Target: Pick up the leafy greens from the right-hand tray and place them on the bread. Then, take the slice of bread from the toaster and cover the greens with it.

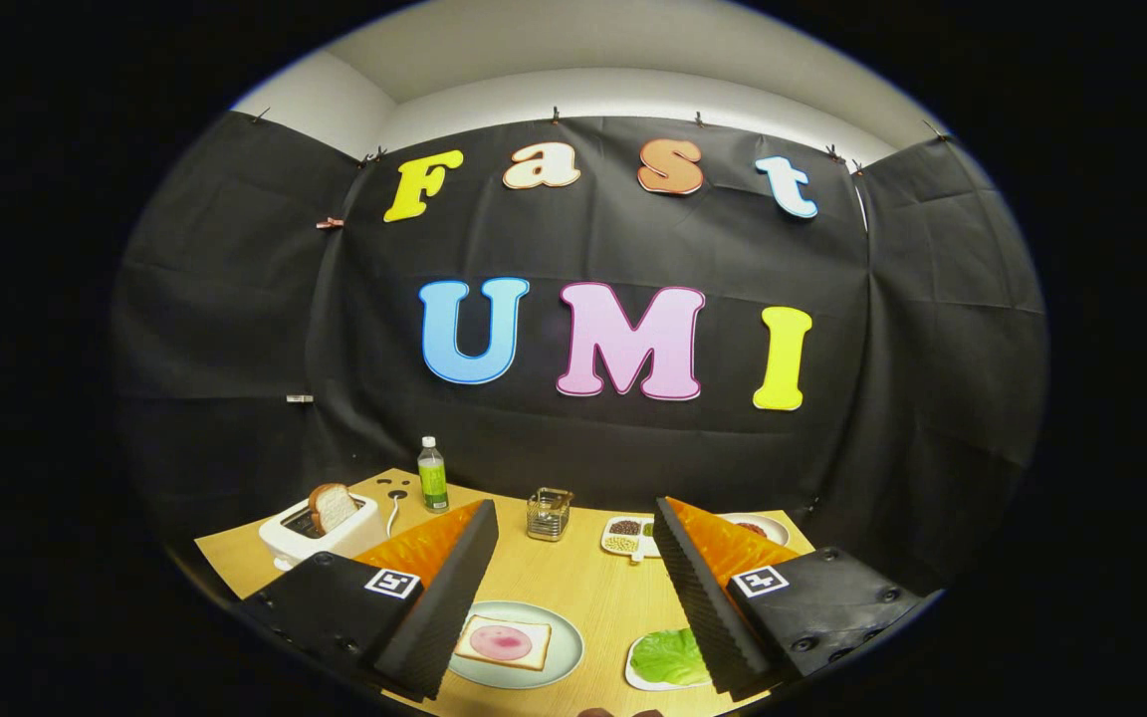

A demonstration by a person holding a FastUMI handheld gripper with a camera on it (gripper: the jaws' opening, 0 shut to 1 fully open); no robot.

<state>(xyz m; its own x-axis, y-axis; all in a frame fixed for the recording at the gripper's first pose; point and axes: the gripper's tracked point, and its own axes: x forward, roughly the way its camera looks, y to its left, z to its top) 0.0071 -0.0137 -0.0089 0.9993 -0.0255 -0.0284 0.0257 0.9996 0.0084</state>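
Nothing is looking done yet. The tool (573, 558) is hanging wide and empty above the pale wooden desk (573, 573). The crinkly green leafy greens (668, 655) are lying on their small white tray (641, 679), by the right finger. The ham-topped bread slice (502, 641) is waiting on the round pale green plate (559, 662); another browned slice (333, 506) is standing in the white toaster (287, 543).

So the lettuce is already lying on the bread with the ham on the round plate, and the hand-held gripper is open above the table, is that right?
Not quite. The gripper view shows the lettuce on its own small white tray, beside the round plate, not on the bread. The bread carries only the ham. The rest holds: the hand-held gripper is open above the table.
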